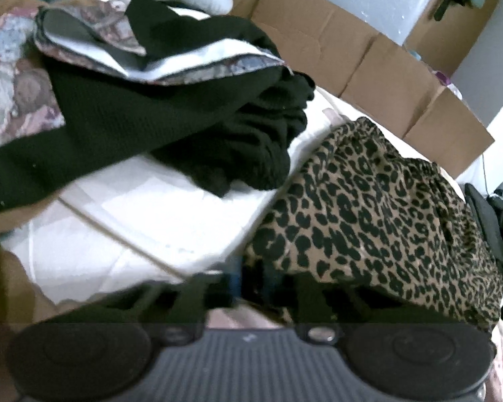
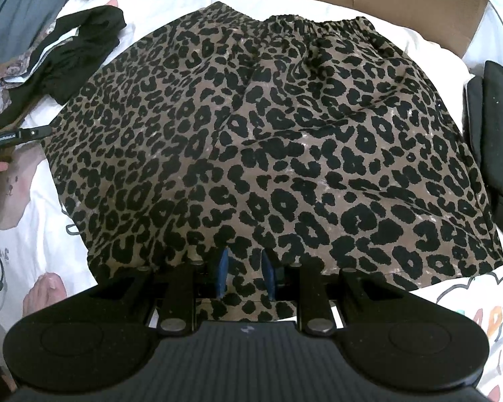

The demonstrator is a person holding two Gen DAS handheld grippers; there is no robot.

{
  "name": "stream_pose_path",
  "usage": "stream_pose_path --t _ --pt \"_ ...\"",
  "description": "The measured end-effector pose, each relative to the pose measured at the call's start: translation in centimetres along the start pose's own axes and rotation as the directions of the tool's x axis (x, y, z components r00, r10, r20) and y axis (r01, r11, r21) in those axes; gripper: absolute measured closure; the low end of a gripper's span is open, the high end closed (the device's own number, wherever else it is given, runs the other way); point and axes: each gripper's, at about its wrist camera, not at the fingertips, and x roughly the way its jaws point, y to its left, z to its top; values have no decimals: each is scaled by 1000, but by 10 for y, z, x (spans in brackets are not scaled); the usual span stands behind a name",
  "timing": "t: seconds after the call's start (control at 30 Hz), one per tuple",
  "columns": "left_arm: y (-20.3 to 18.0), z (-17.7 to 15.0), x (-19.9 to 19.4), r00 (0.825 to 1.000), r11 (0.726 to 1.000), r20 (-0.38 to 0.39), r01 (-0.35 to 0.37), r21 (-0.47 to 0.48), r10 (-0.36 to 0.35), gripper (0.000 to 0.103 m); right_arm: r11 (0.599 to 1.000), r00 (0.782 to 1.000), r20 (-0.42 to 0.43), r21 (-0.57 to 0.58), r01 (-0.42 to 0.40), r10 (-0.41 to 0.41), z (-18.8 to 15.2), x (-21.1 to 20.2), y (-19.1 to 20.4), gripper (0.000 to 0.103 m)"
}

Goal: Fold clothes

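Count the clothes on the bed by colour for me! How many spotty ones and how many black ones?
Spotty leopard-print: 1, the skirt
Black: 1, the black knit garment
Total: 2
The pile at the left is too jumbled to tell further pieces apart.

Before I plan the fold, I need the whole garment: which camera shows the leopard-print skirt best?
The right wrist view: the leopard-print skirt lies spread flat, elastic waistband to hem, nearly all visible. The left wrist view is blurred and catches it obliquely at the right, its near edge behind the gripper.
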Motion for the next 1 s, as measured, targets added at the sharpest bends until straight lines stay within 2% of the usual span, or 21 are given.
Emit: stream_pose_path --t 0.23,0.3,0.37,0.63,0.77,1.0 --pt "3 2 -3 1000 1000 6 21 -15 -21 93 999 1000 -1 -42 -3 3 5 -4 6 74" --pt "6 2 -1 1000 999 -4 26 -30 -26 82 998 1000 0 -59 -6 6 6 -5 5 74" --pt "10 1 1 999 998 -13 35 -46 -35 78 998 1000 5 -63 -6 7 8 -7 1 74" --pt "19 -3 5 997 992 -36 66 -109 -71 77 1000 999 35 -16 -10 11 13 -6 -11 73" --pt "19 -1 5 996 994 -49 65 -93 -70 77 1000 999 45 -1 -17 17 12 -3 -14 64" --pt "25 1 9 993 989 -50 105 -101 -111 76 999 998 47 25 -36 34 8 2 -24 64"
